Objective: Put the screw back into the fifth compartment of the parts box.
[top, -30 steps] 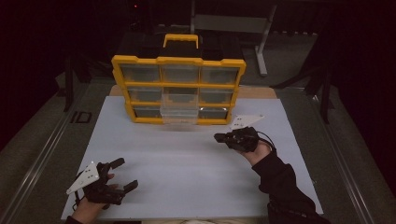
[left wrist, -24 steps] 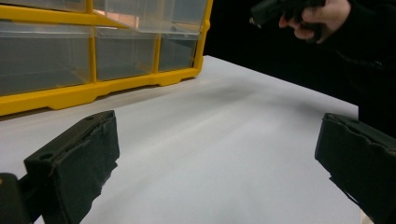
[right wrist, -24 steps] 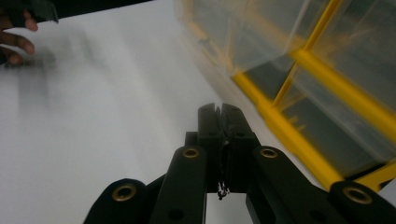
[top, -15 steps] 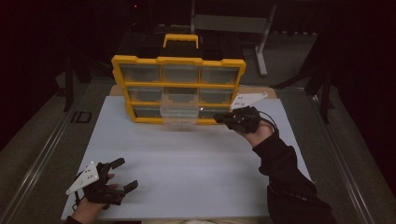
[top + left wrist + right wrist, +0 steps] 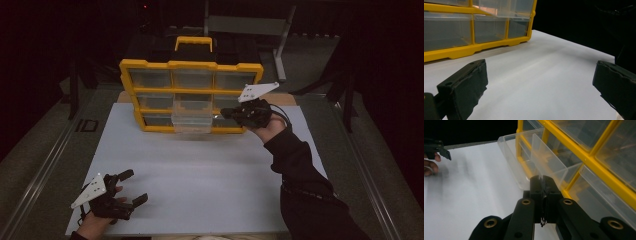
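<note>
The drawer [image 5: 192, 121], a clear plastic tray with thin straight walls, sticks out of the middle slot in the bottom row of the yellow organizer [image 5: 190, 65] and overhangs the white mat [image 5: 200, 170]. In the right gripper view the drawer [image 5: 536, 155] juts toward the camera, with an inner divider visible through its glossy wall.

The right gripper [image 5: 235, 113] sits at the drawer's right front corner, beside the organizer's lower right bay. In its own view the right gripper [image 5: 543, 180] has its jaws pressed together, and their tips lie against the drawer's wall; whether a thin edge is pinched between them is unclear.

The left gripper [image 5: 132, 187] rests near the mat's front left corner, well apart from the drawer. In its own view its jaws stand wide apart, with nothing between their black, rough-edged pads.

The smooth, matte mat lies bare between the organizer and the near edge, which gives wide room. The organizer's frame is hard yellow plastic with a handle [image 5: 193, 42] on top and translucent drawer fronts.
</note>
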Action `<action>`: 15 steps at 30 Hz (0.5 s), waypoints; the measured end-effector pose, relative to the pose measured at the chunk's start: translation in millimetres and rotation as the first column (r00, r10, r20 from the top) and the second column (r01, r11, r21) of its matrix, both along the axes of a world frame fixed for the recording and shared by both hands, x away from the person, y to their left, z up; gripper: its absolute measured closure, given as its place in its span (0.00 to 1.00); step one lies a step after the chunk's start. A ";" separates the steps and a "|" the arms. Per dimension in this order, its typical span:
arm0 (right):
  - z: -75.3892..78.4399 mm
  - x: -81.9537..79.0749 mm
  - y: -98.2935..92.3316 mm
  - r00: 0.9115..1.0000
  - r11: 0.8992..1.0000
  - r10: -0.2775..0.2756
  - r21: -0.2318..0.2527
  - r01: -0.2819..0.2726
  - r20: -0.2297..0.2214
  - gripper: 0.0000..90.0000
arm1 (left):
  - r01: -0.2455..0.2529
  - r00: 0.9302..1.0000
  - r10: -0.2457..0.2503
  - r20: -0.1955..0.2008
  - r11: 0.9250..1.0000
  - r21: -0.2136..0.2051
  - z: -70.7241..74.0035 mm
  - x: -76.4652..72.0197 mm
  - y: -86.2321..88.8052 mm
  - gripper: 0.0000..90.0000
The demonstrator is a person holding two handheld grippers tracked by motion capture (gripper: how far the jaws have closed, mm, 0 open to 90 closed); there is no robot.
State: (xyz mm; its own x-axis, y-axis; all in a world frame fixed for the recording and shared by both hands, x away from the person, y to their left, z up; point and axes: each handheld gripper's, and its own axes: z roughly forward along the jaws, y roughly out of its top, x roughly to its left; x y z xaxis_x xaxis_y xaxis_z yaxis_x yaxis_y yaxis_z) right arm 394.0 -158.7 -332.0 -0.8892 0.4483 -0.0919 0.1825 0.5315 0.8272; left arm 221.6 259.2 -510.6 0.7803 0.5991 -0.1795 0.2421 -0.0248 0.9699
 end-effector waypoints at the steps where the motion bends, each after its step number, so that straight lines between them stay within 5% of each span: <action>1: 0.5 1.1 1.2 1.000 1.000 0.001 0.002 -0.001 0.001 0.97 | 0.000 1.000 0.000 0.000 1.000 0.000 0.0 0.0 -0.1 0.01; 15: 6.8 20.8 19.8 0.997 0.996 0.066 0.060 -0.068 0.026 0.97 | 0.005 1.000 -0.005 0.001 1.000 0.000 0.1 -0.3 -0.4 0.01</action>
